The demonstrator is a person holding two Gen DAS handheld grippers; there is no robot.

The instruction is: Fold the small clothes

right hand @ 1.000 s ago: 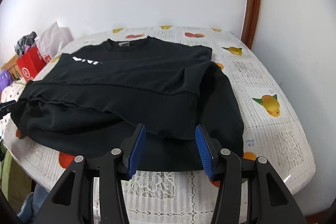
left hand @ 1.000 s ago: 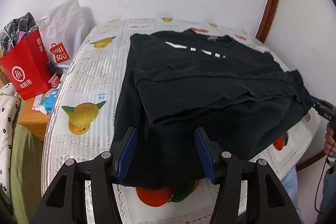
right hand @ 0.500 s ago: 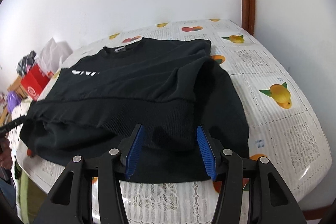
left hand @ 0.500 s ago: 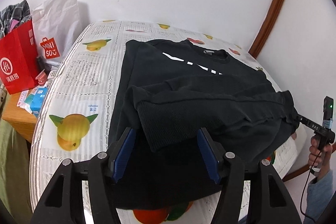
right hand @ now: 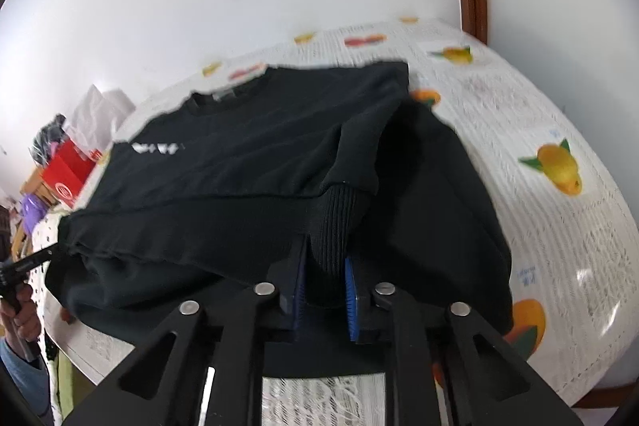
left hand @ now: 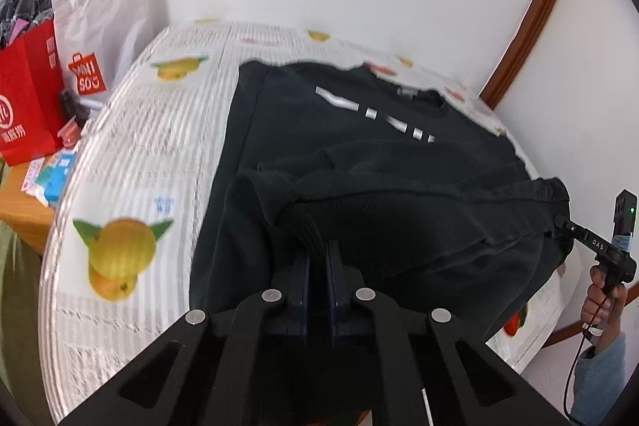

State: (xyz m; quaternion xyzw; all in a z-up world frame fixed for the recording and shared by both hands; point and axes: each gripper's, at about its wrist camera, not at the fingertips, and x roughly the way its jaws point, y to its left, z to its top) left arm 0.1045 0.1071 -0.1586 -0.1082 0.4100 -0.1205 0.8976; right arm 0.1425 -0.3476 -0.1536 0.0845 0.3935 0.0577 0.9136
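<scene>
Left wrist view: a black sweatshirt (left hand: 359,154) lies flat on the fruit-print tablecloth (left hand: 151,130), collar toward the wall, length running away from the camera. The left gripper (left hand: 318,258) has just closed, clamped on its ribbed hem. A red shopping bag (left hand: 28,106) holds dark clothes. Right wrist view: the right gripper (right hand: 325,266) has just closed, pinching ribbed fabric.

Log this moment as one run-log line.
stage: hem grasp | left gripper: jaws just closed, pinching black sweatshirt ribbed hem | right gripper: jaws just closed on hem | sweatshirt on fruit-print tablecloth
</scene>
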